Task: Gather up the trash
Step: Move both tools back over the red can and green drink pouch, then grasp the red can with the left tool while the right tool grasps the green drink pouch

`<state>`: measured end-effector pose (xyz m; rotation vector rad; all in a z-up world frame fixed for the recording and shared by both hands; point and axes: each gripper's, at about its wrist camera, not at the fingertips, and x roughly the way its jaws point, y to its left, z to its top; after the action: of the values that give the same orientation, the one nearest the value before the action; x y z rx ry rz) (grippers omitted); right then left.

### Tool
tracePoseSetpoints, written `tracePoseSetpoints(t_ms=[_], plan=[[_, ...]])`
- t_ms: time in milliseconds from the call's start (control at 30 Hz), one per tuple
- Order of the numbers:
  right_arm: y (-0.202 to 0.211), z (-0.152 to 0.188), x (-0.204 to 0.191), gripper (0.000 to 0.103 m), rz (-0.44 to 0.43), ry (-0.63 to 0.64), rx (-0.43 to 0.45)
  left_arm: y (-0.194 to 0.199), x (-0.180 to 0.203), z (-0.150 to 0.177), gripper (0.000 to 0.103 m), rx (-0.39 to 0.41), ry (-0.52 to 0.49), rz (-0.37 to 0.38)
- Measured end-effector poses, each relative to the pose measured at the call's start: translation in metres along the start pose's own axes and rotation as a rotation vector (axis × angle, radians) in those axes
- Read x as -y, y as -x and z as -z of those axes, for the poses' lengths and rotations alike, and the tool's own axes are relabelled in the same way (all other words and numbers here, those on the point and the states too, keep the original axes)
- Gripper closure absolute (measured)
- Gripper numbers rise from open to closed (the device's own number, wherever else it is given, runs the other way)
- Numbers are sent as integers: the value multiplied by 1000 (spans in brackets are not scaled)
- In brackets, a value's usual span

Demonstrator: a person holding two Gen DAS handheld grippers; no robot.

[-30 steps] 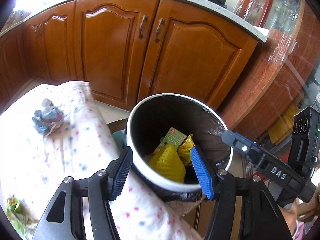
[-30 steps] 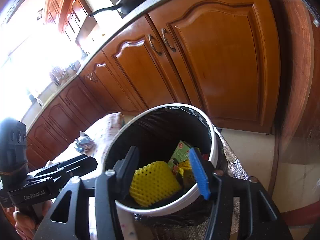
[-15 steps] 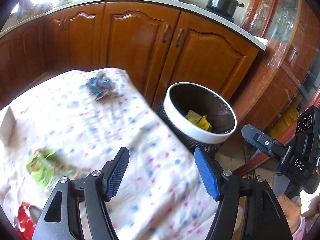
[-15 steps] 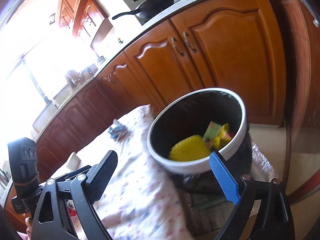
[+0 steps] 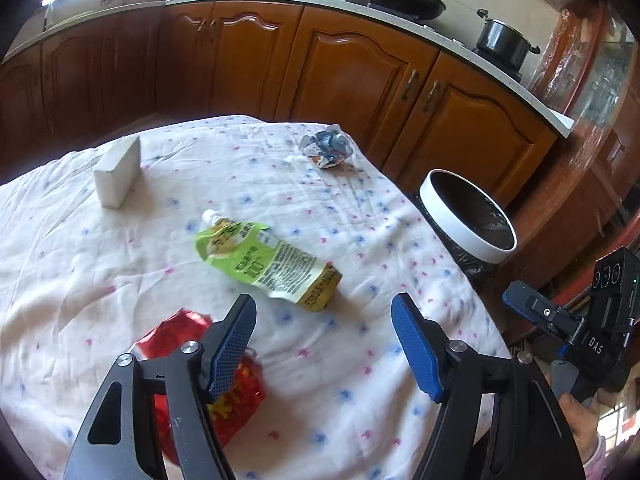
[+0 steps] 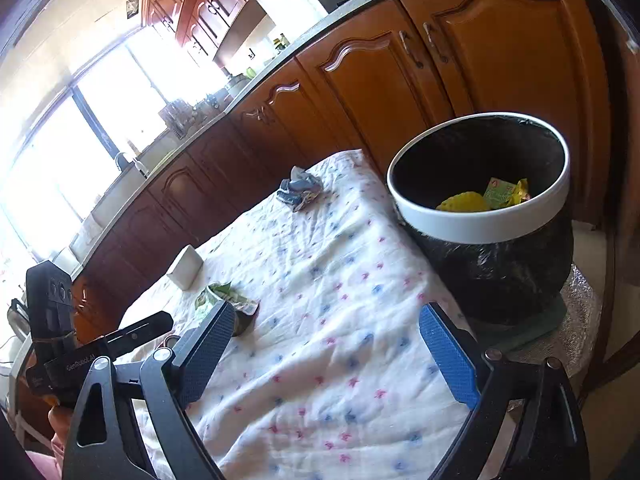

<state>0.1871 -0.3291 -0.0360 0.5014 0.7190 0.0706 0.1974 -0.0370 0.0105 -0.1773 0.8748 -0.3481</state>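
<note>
Beside the cloth-covered table [image 6: 320, 320], bin [image 6: 480, 228] holds yellow trash [image 6: 464, 203]; both claws [image 5: 324, 344] [image 6: 324, 344] released, empty.

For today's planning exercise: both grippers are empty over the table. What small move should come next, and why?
Probably lower the left gripper onto the green pouch: its jaws stand open and empty, the pouch lies just ahead of them, and the bin waits at the table's edge.
</note>
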Motion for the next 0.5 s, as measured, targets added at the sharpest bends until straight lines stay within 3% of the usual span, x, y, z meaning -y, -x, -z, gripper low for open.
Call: tracePoseSetpoints(t_ms=[500], plan=[[-39,32,-71,8,-88,177,-111,74,-65,40,33,63,153,-155]])
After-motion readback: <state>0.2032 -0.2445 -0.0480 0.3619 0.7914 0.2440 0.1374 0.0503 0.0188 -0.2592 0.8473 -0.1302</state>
